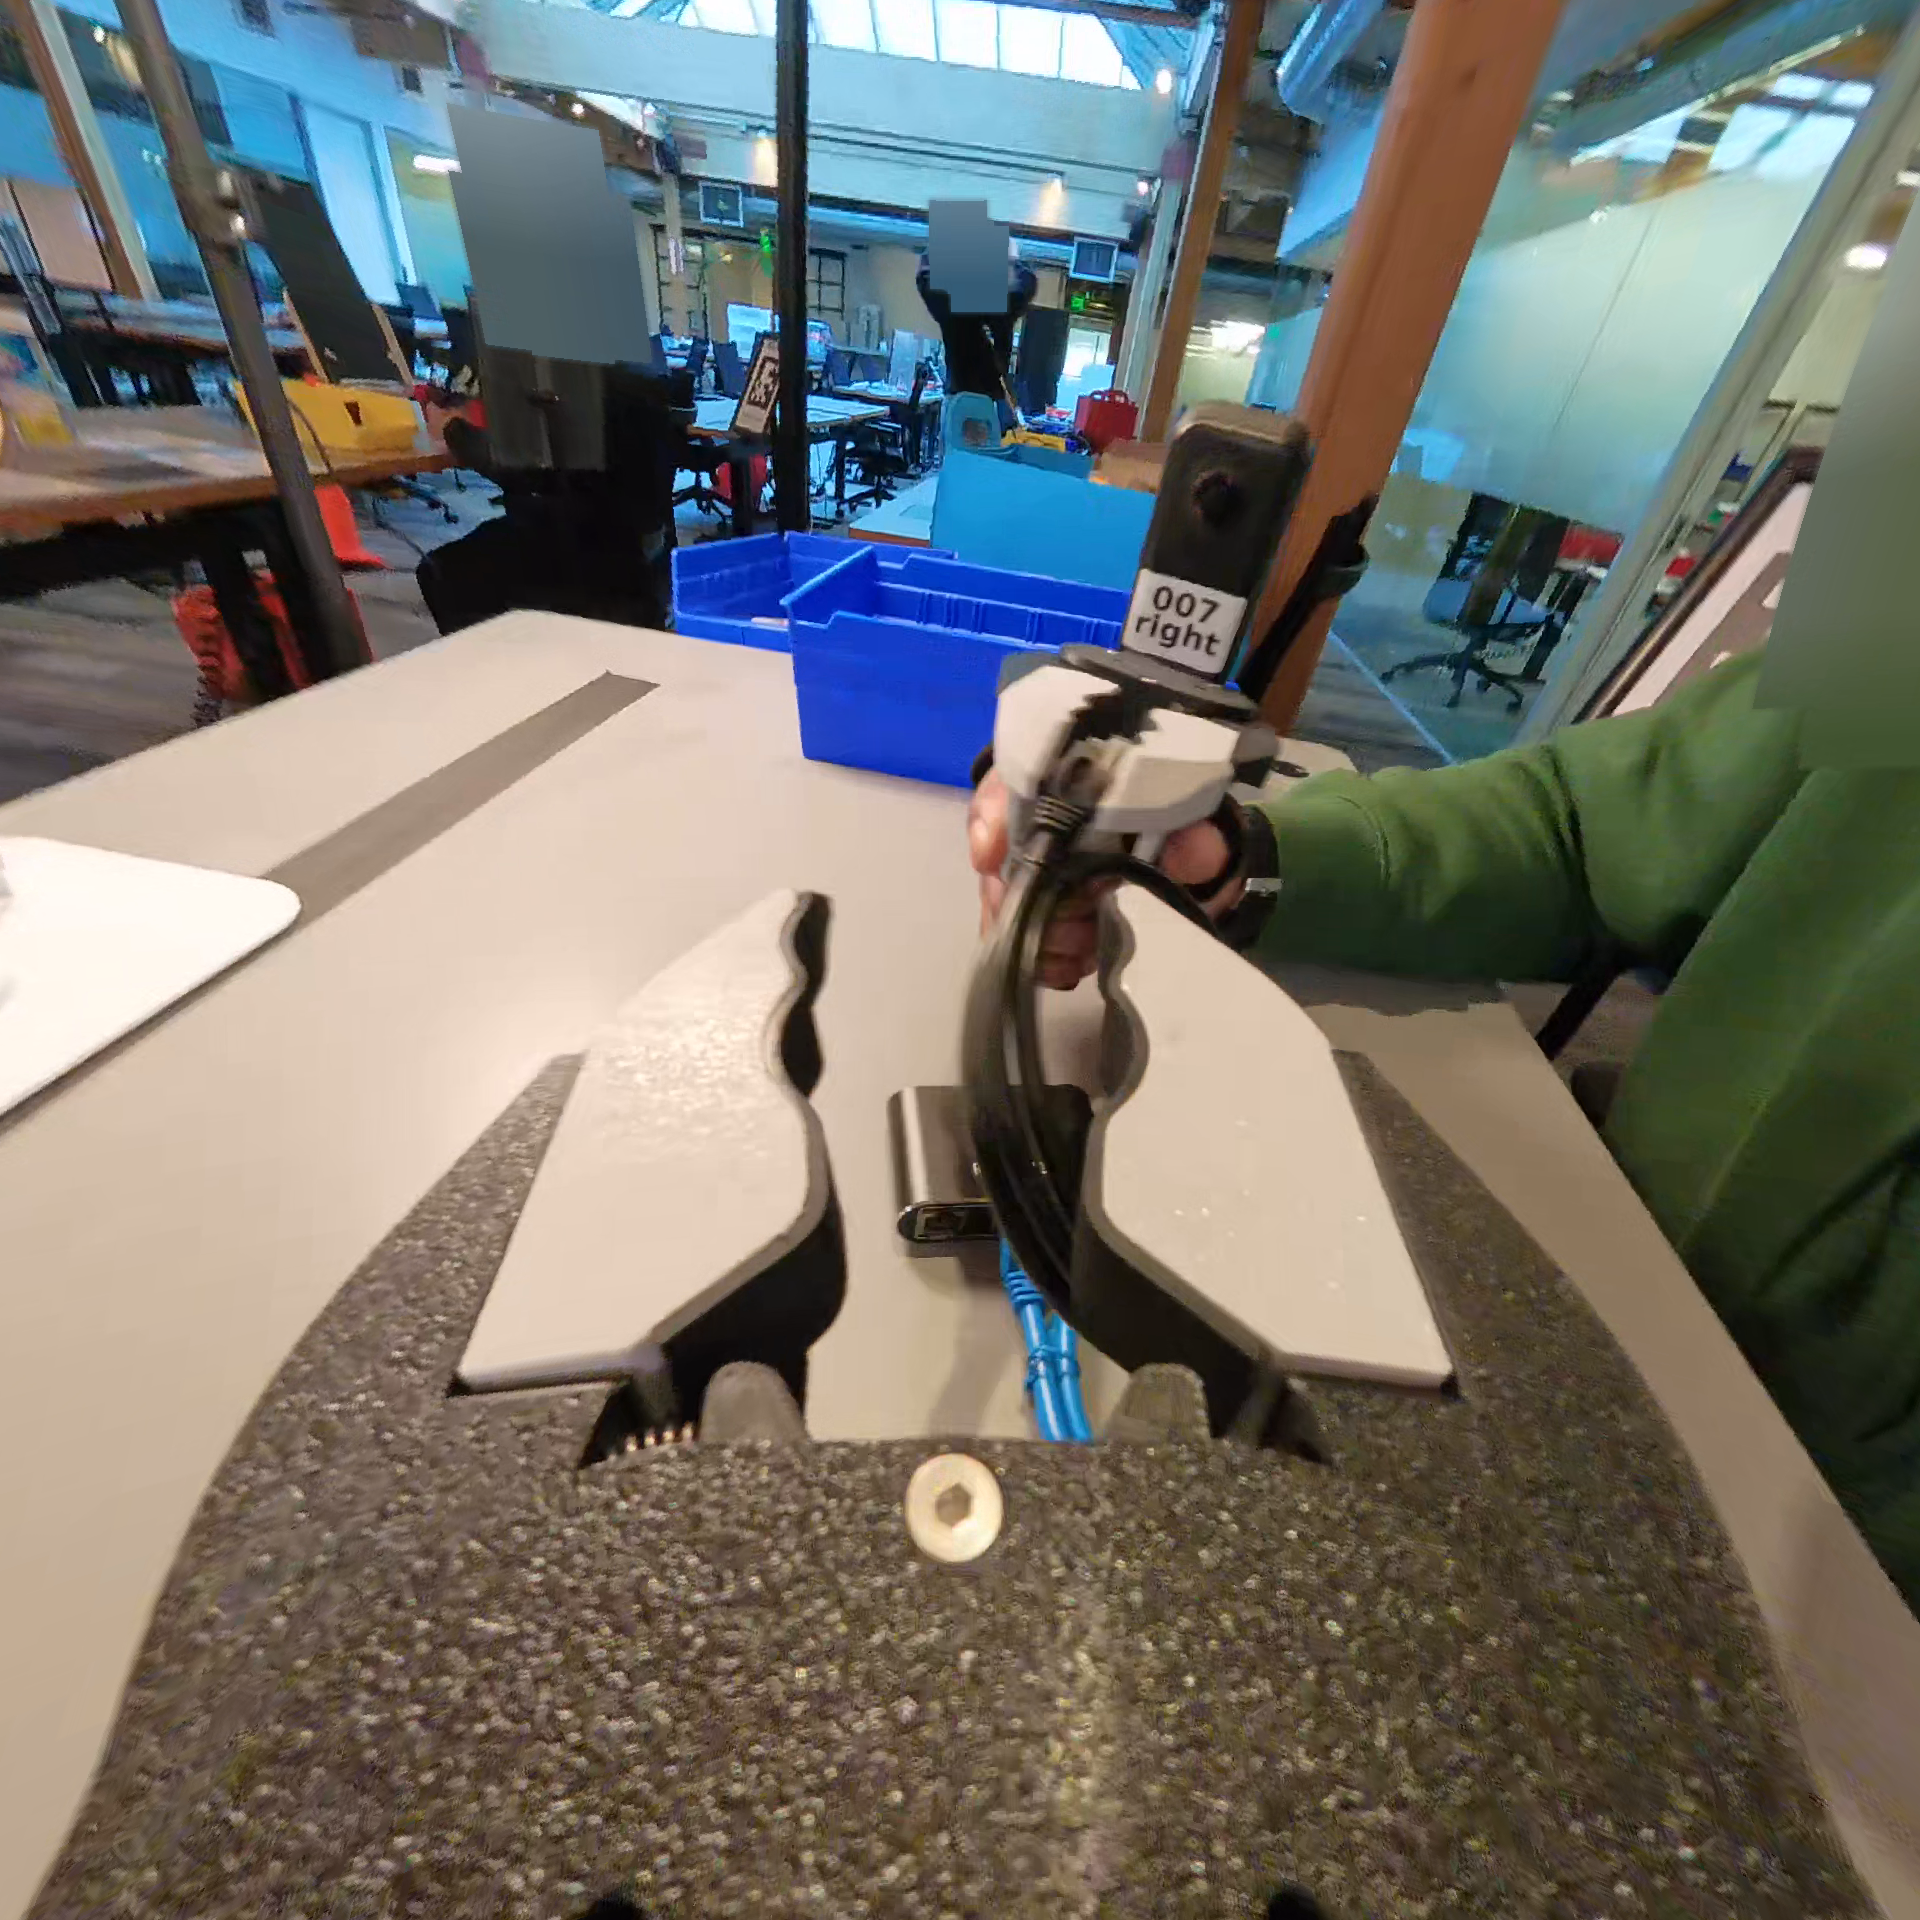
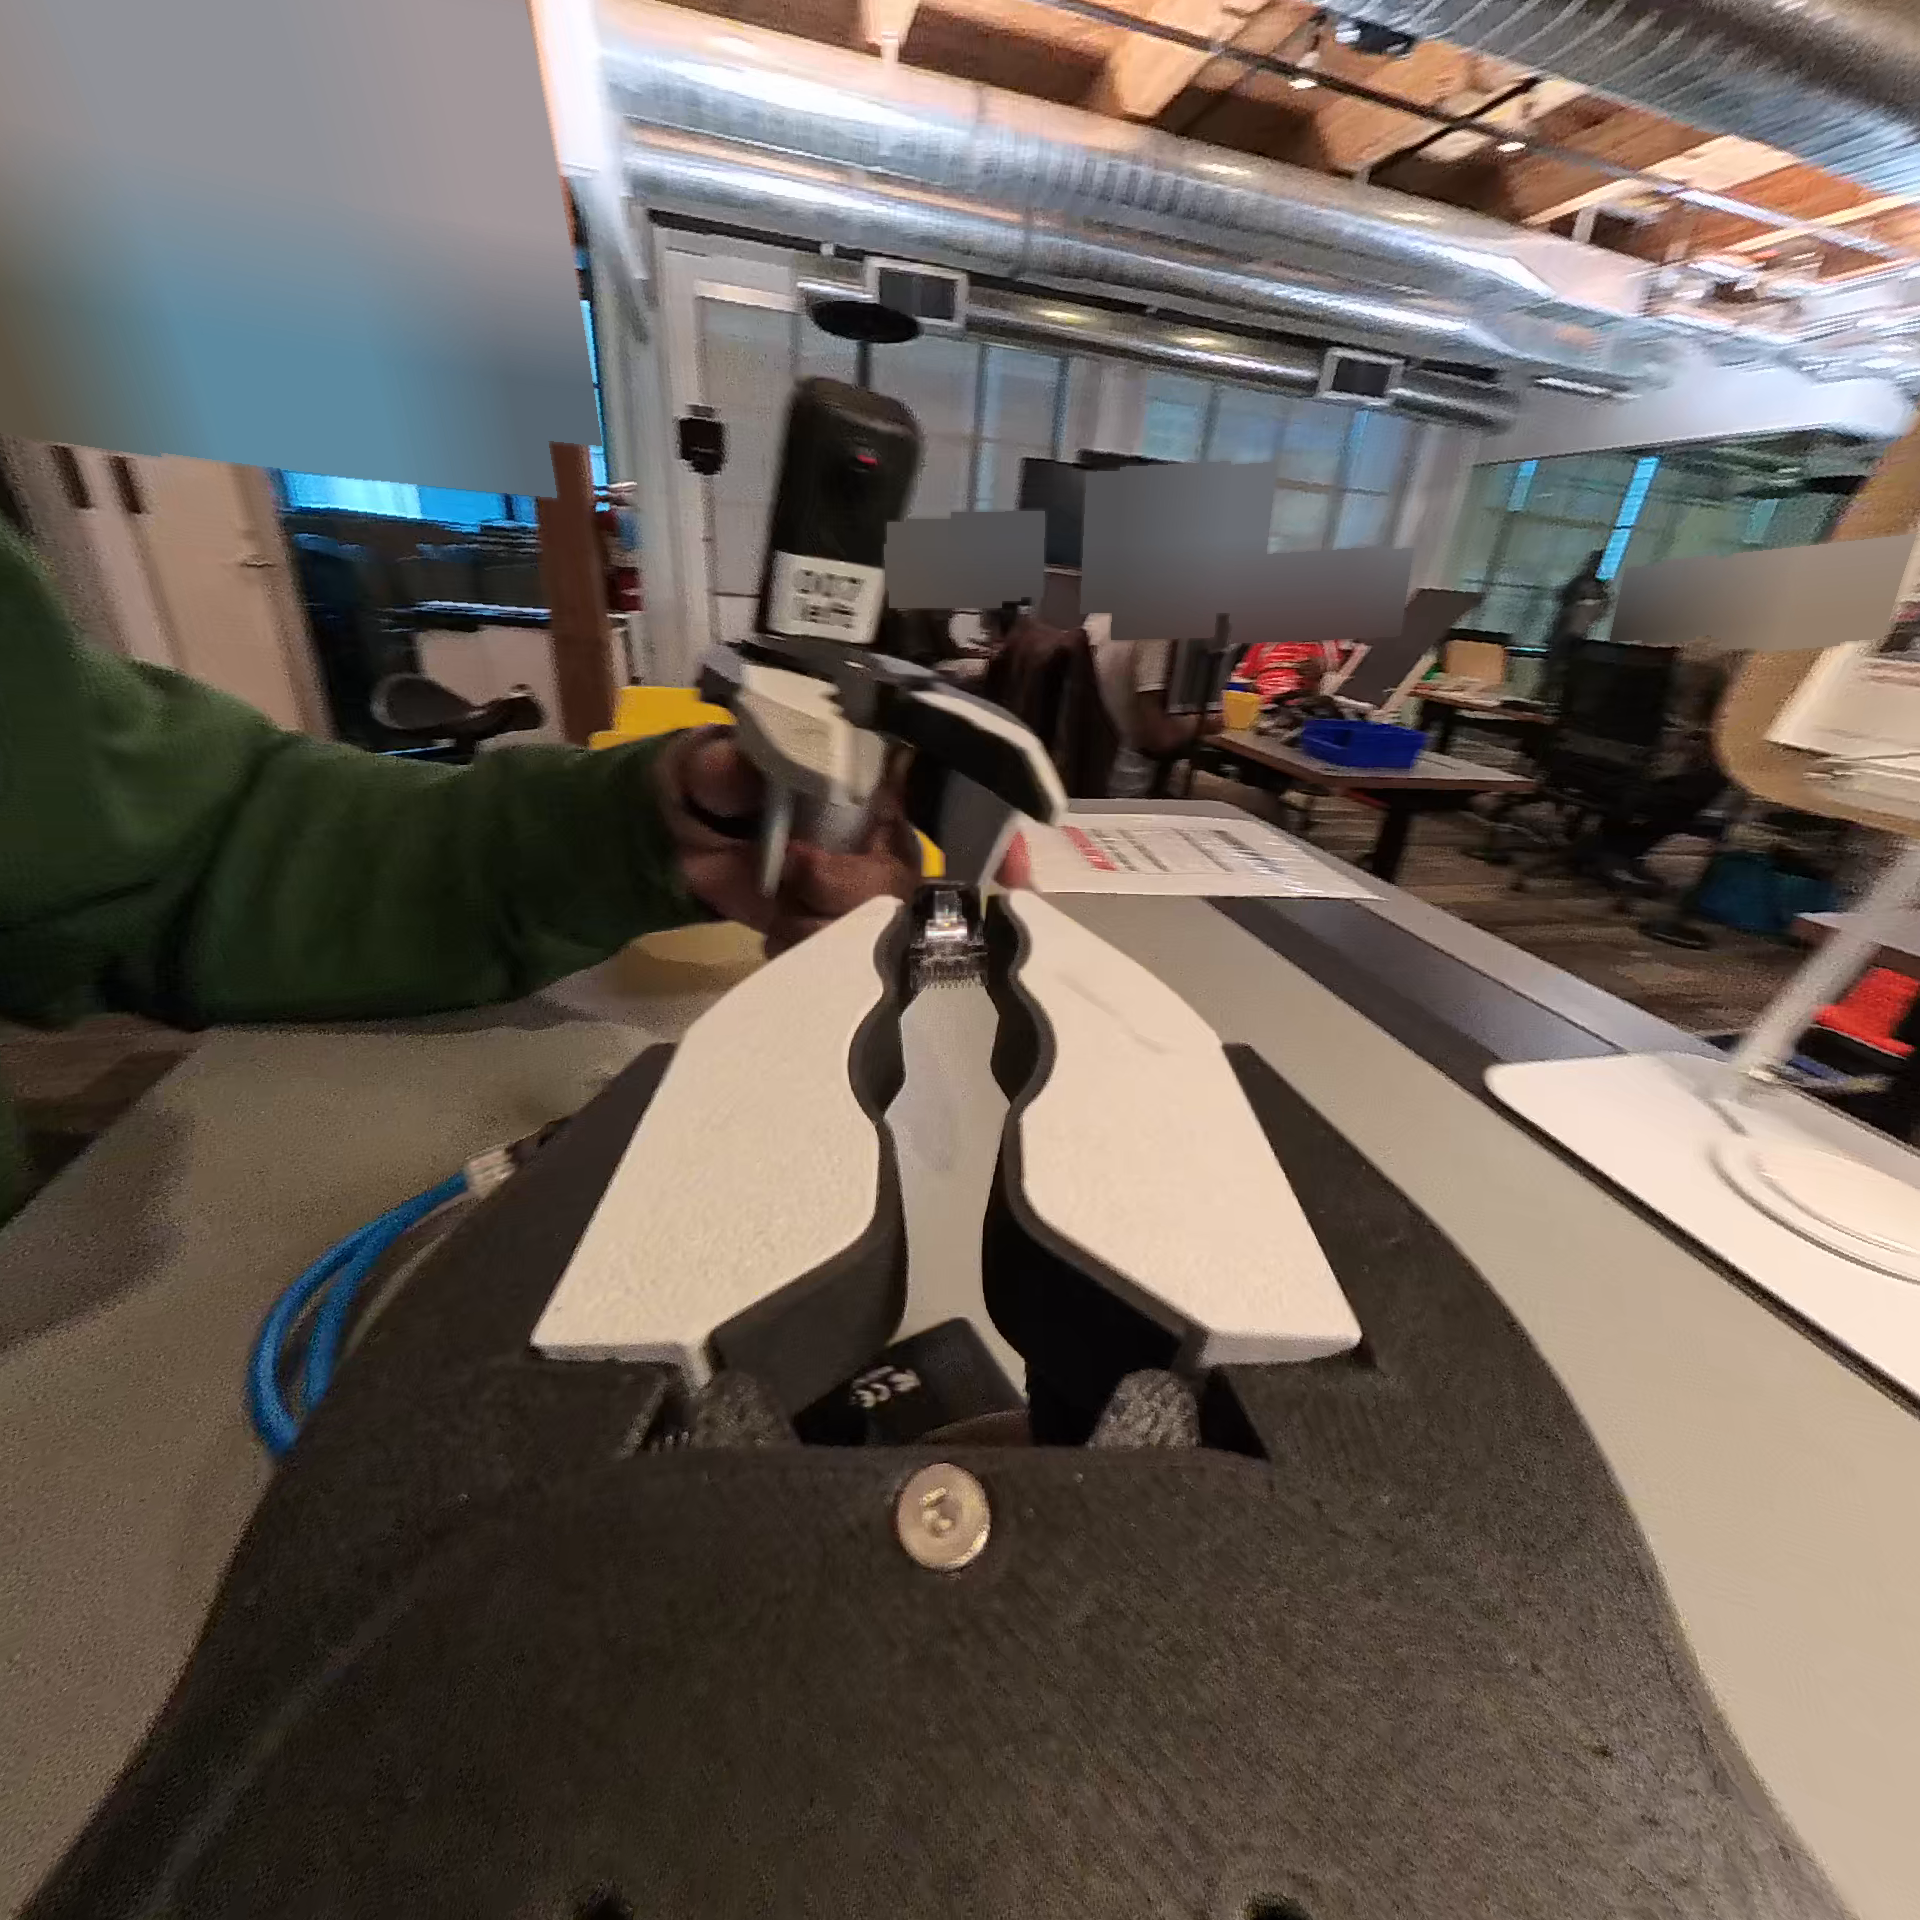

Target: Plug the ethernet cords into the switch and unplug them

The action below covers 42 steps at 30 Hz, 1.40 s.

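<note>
My left gripper (image 1: pixel 961 925) is open, its jaws wide apart above a small dark switch (image 1: pixel 935 1174) lying on the grey table (image 1: pixel 436 1039). Blue ethernet cords (image 1: pixel 1049 1361) run from the switch's near side toward me. A looped black cord (image 1: pixel 987 1039) hangs from my right gripper (image 1: pixel 1091 769) down over the switch. In the right wrist view, my right gripper (image 2: pixel 945 914) is shut on a clear ethernet plug (image 2: pixel 943 951) at its fingertips. A blue cord (image 2: pixel 312 1320) with a free plug lies at lower left. The left gripper (image 2: pixel 894 769) shows beyond, held in a hand.
Blue bins (image 1: pixel 935 665) stand at the table's far edge. A white flat stand base (image 1: pixel 114 935) sits at the left, also in the right wrist view (image 2: pixel 1714 1174). A printed sheet (image 2: pixel 1195 857) lies beyond. The person's green sleeve (image 1: pixel 1507 852) reaches in from the right. The left gripper's tips are roughly 6 cm from the right gripper's.
</note>
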Available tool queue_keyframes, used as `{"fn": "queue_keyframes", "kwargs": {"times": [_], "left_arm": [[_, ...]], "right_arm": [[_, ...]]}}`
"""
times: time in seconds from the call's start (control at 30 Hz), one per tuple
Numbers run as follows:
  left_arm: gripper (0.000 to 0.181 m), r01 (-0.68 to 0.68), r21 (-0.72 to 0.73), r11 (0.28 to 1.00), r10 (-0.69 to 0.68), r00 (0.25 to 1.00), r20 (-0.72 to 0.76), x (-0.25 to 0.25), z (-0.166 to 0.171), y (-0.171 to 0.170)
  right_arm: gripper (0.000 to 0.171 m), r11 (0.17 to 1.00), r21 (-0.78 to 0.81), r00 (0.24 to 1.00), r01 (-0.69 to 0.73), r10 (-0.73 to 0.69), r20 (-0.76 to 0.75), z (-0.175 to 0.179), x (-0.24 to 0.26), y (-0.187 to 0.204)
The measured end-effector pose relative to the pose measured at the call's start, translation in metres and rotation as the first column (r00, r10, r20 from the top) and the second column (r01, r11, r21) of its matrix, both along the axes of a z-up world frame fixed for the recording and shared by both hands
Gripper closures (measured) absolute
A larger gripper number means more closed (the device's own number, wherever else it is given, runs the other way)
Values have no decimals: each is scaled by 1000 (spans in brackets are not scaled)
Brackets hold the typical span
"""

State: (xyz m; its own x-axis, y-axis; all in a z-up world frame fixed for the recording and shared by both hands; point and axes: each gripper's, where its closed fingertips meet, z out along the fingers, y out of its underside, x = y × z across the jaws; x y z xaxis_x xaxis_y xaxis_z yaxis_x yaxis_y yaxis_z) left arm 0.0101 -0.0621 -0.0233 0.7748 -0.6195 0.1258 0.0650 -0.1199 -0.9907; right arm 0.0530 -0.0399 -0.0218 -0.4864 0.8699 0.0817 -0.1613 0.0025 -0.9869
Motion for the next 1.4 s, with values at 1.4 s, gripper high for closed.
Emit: {"fn": "queue_keyframes", "kwargs": {"times": [1.4], "left_arm": [[163,353,-371,859,-280,930,236,5,-68,-24]], "right_arm": [[158,973,216,992,-88,65,109,-43,16,-5]]}}
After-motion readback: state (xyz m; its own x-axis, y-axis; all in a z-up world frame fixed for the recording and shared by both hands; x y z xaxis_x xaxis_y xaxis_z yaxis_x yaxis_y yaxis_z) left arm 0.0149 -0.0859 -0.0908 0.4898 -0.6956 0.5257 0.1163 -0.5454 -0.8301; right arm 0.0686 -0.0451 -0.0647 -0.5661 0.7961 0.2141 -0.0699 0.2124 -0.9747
